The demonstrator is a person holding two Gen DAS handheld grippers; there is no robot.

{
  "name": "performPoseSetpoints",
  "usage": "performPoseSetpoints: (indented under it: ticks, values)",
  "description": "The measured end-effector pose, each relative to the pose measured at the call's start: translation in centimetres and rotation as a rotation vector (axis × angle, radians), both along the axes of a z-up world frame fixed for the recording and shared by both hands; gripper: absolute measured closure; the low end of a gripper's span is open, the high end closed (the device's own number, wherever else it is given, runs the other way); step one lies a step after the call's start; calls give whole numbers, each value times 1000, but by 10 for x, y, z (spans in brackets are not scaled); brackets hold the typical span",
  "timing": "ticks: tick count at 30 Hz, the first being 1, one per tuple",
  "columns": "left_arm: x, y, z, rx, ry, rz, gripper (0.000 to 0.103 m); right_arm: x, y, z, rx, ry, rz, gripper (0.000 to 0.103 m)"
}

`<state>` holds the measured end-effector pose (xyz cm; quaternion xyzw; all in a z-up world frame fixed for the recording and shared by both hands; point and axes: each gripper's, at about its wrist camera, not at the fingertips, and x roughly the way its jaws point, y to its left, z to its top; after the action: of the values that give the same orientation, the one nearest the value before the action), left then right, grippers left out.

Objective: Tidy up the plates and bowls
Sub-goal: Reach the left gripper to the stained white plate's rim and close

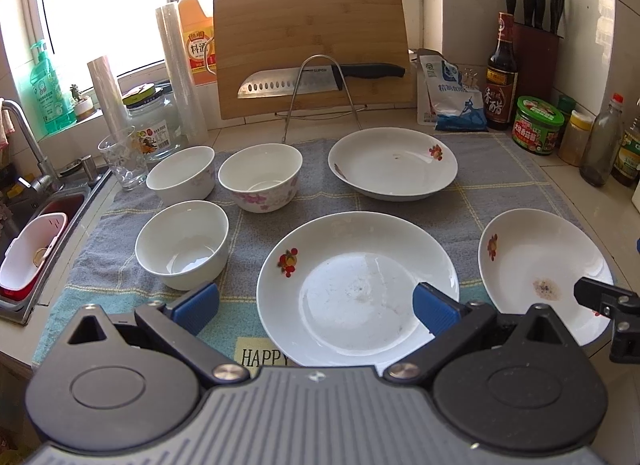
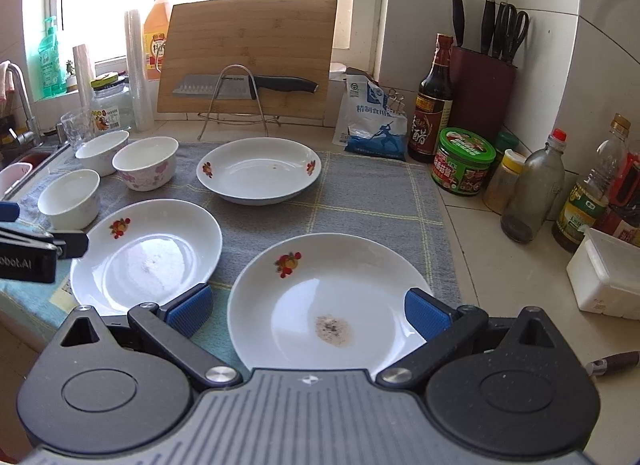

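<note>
Both grippers hover low at the front of the mat, nothing sorted yet.
Left gripper [image 1: 316, 307], jaws wide apart and empty, sits over the near middle plate [image 1: 356, 285]; right gripper [image 2: 308, 311], equally spread and empty, hangs over the stained plate [image 2: 328, 305]. A third plate [image 1: 392, 163] lies behind, and three bowls [image 1: 182, 243] stand singly on the grey mat [image 1: 500, 185] — all six pieces apart, so I'd judge all the stacking remains.
</note>
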<state>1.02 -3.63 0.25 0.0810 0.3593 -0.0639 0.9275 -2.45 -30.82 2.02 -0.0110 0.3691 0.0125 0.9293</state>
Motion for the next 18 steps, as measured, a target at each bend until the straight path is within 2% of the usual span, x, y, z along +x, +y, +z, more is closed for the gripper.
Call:
performPoseSetpoints:
  ticks: [4, 10, 18]
  values:
    - [0, -4, -4, 17, -2, -5, 1, -7, -20, -20, 7, 50, -3, 0]
    - [1, -9, -4, 2, -14, -32, 1, -14, -31, -52, 86, 122, 43, 0]
    - [1, -18, 4, -49, -34, -88, 1, -7, -31, -76, 98, 134, 95, 0]
